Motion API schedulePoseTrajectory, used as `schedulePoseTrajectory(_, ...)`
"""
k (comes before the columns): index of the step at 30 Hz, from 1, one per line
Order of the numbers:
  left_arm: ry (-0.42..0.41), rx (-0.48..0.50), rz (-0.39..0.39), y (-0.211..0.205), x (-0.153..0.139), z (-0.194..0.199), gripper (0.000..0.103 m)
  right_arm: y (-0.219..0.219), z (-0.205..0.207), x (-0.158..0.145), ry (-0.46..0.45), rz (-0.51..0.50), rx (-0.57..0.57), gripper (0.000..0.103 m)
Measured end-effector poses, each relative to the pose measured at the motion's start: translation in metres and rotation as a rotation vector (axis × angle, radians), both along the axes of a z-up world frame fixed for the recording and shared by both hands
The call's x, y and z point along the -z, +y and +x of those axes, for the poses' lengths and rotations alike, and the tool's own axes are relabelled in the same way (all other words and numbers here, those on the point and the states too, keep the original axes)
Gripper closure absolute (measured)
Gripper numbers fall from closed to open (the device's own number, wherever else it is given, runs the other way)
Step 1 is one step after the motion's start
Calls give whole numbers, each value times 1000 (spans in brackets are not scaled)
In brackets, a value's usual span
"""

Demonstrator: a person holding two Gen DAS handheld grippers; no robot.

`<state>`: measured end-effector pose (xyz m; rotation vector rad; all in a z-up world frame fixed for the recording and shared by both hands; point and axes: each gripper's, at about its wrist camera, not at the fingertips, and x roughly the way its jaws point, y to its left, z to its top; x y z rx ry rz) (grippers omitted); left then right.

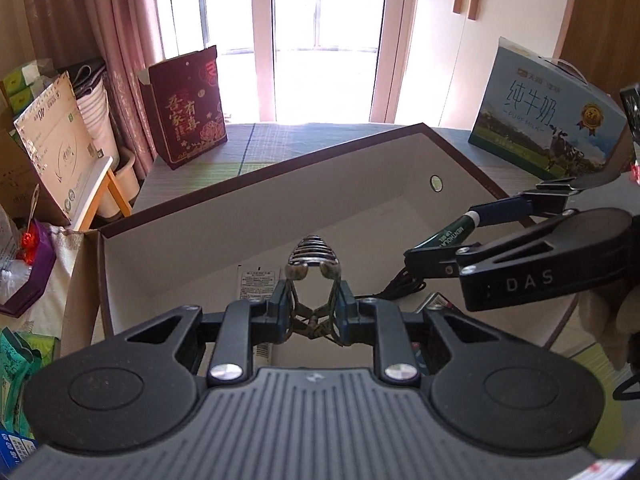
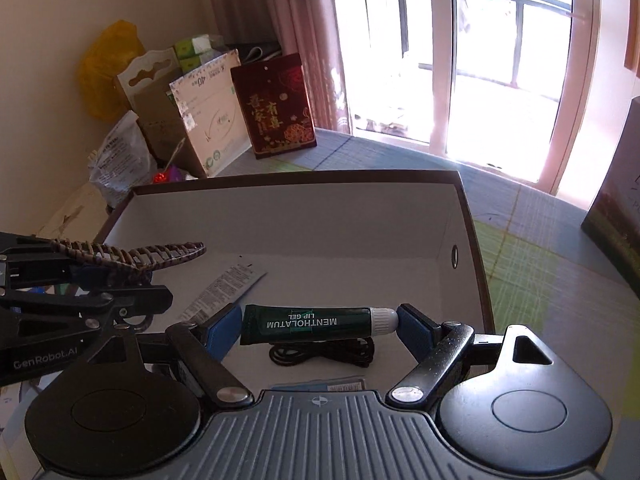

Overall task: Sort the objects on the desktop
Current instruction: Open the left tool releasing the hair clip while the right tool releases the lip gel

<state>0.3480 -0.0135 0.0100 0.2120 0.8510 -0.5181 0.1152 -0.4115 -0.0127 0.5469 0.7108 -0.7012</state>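
Fingers of left gripper [image 1: 314, 300] nearly together, pinching hair claw [image 1: 315, 258]; right gripper [image 2: 318, 322] wider, clamping lip gel tube [image 2: 308, 324] endwise.

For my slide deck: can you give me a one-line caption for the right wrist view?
Right gripper fingers clamp a dark green lip gel tube lengthwise above an open grey cardboard box.

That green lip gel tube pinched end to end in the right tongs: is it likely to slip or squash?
The lip gel tube is probably light, given its small size. Held only by its flat crimped end and rounded cap, it may pivot or pop out. Its body looks soft, so harder squeezing would likely buckle it. Dropped, it might roll inside the box.
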Motion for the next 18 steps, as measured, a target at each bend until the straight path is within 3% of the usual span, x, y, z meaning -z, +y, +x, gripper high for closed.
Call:
schedulePoseTrajectory(4,57,-19,24,-9,20,25,84,-24,10,7,31,41,-3,22)
schedulePoseTrajectory(9,128,-47,-10,-14,40,48,84,-33,24,18,116,19,-32,22)
schedulePoseTrajectory(18,205,-56,19,-25,68,64,84,-39,30,32,175,-12,-56,22)
